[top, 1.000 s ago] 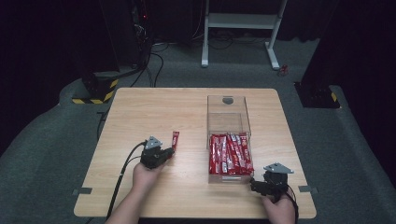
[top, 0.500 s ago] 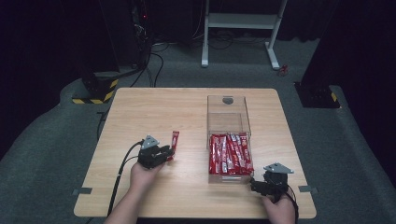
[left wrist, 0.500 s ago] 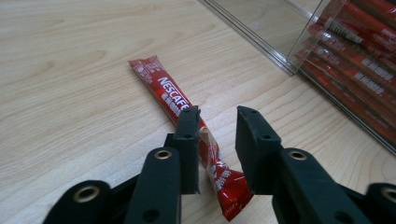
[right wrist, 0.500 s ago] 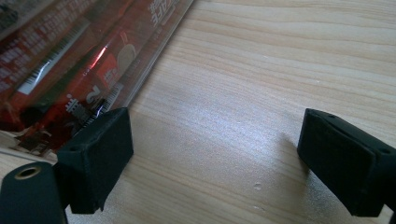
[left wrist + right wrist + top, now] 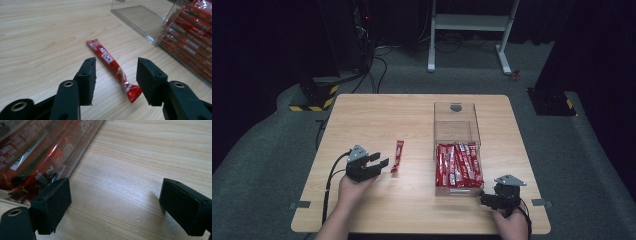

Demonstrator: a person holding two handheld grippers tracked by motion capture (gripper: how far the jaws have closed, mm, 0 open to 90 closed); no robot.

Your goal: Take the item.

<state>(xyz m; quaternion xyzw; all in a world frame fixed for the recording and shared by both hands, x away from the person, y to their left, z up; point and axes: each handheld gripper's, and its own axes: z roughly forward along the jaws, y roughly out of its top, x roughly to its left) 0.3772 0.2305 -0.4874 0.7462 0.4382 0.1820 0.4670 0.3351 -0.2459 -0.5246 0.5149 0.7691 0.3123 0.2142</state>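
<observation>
From the high view I see the left claw (image 5: 381, 163) resting on the wooden table (image 5: 412, 215), its jaws apart and having just been opening, with nothing between them. The single red sachet (image 5: 397, 155) lies flat on the table just beyond the jaw tips, apart from them, with its long axis running roughly away from me, the far end tilted slightly to the right. To its right stands the clear box (image 5: 457, 122), whose near half holds a row of red sachets (image 5: 458, 165) laid lengthwise; no print can be read at this range. The right claw (image 5: 486, 198) sits at the near right corner of the box, just beside it. In the left gripper view the left claw (image 5: 116, 75) frames the red sachet (image 5: 112, 67), which lies on the table ahead of and between the two jaws without touching either pad; white lettering along the wrapper reads "NESCAFE". Its long axis runs diagonally from upper left to lower right, with the crimped end nearest the right jaw. The clear box (image 5: 140, 20) and its red sachets (image 5: 192, 37) sit at the upper right. In the right gripper view the right claw (image 5: 115, 202) stands wide apart over bare table (image 5: 140, 157), clamped on nothing; the left jaw lies just beside the wall of the clear box (image 5: 82, 152), through which I see red sachets (image 5: 40, 152) with barcodes and white print too blurred to read.
</observation>
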